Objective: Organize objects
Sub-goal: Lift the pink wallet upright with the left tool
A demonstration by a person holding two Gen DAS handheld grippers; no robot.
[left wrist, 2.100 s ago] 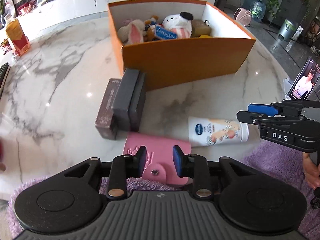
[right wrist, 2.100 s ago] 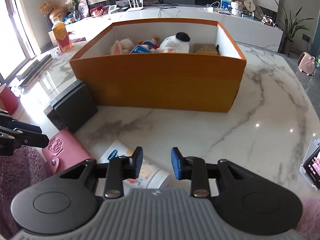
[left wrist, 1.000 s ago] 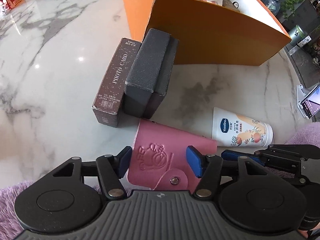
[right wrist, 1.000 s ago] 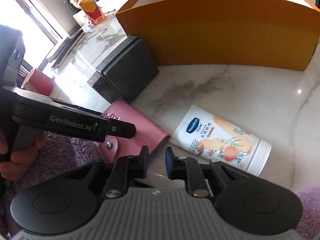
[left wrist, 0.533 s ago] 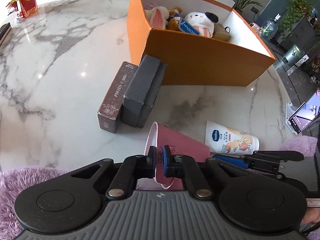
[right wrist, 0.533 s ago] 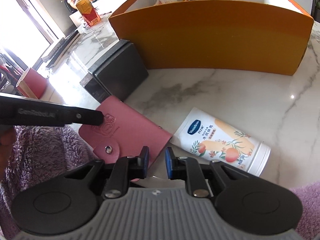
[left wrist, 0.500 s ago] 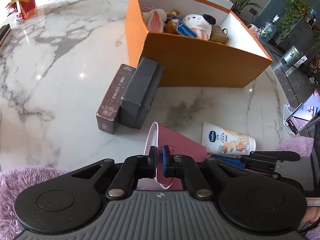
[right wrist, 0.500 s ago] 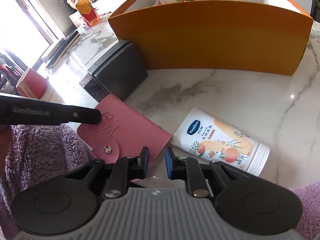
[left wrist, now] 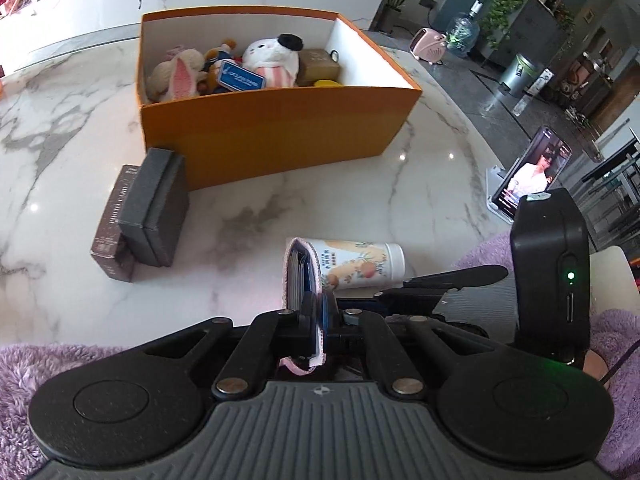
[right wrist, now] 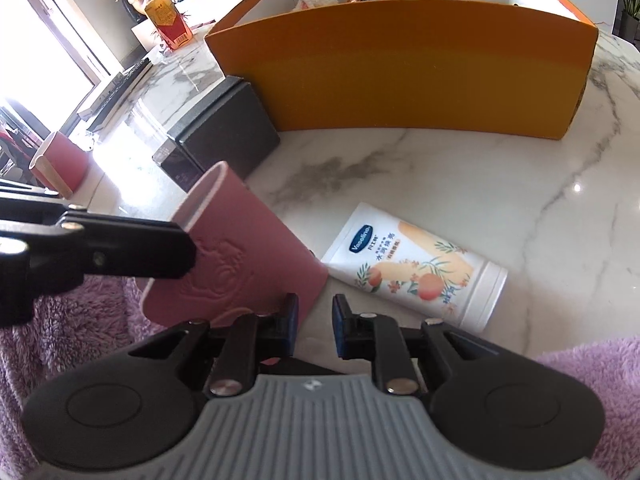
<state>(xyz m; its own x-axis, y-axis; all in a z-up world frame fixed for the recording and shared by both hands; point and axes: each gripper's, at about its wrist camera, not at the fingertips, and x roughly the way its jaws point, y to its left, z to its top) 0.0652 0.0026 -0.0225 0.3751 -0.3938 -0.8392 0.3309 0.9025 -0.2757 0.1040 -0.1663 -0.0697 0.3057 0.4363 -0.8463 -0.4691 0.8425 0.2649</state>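
From the left wrist, the left gripper [left wrist: 316,316] is clamped on the pink card holder [left wrist: 300,272], held edge-on above the marble table [left wrist: 248,208], plush toys showing inside the orange box [left wrist: 280,136]. From the right wrist, the right gripper [right wrist: 314,322] stands slightly open and empty, the holder's embossed face just left, the lotion tube [right wrist: 416,268] lying ahead.

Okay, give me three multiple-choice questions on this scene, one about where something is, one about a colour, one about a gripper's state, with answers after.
1. Where is the lotion tube?
A. lying on the marble table
B. inside the box
C. on the dark case

2. What colour is the box's outside?
A. blue
B. orange
C. green

3. What is the left gripper doing?
A. open over the tube
B. shut on the pink card holder
C. shut on nothing

Answers: 1 A, the tube lies on its side on the marble; 2 B, its front wall is orange; 3 B, the fingers pinch the holder edge-on.
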